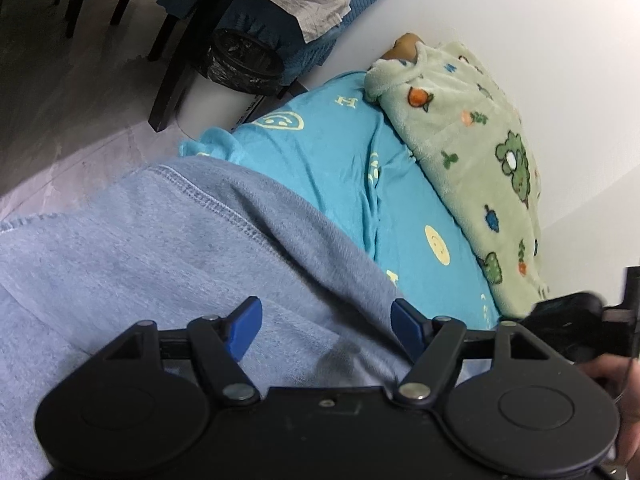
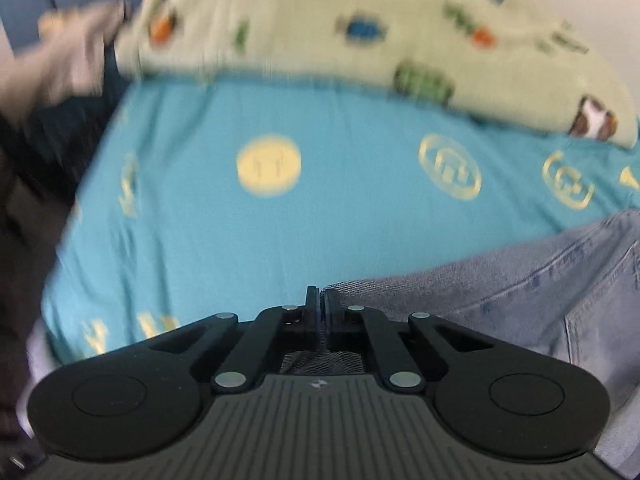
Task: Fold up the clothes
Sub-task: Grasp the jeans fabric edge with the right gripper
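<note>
**Three garments on a white table, two hand-held grippers above**

Left wrist view: the left hand-held gripper (image 1: pixel 326 326) hangs open and empty over a grey-blue denim garment (image 1: pixel 168 248). Beyond lie a turquoise smiley-print garment (image 1: pixel 332 160) and a pale green fleece (image 1: pixel 472 152) on the white table (image 1: pixel 520 20).

Right wrist view, blurred: the right hand-held gripper (image 2: pixel 319 298) is fully closed beside the denim edge; whether it pinches cloth is unclear.

Left tool (image 1: pixel 326 326) hangs with jaws apart; right tool (image 2: pixel 319 300) has jaws together.
</note>
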Demonstrator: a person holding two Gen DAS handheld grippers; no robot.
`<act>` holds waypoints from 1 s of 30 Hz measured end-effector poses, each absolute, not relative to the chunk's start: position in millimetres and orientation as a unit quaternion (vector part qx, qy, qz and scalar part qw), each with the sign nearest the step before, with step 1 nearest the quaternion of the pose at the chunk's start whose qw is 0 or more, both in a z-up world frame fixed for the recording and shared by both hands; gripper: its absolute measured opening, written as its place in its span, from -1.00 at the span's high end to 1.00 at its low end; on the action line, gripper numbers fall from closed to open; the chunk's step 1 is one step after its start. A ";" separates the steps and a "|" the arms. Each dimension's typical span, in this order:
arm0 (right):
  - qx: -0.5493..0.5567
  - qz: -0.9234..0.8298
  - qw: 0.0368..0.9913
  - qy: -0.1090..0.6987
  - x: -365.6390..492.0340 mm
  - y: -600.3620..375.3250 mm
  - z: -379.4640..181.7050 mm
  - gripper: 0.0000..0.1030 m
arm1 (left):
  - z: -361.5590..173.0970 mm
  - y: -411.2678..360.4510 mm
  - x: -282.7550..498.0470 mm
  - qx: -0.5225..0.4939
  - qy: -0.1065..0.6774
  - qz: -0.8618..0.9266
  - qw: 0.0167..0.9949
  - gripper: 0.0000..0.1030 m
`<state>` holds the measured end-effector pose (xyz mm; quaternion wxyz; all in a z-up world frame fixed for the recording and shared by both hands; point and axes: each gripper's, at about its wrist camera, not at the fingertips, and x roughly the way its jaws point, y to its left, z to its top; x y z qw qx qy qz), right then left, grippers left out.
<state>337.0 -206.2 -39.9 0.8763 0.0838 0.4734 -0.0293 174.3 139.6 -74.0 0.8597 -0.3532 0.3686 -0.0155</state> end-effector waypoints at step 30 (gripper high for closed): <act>-0.140 0.280 0.852 0.421 313.5 -57.1 -64.1 0.34 | -76.2 171.5 180.6 -0.362 0.349 0.043 0.863 -0.34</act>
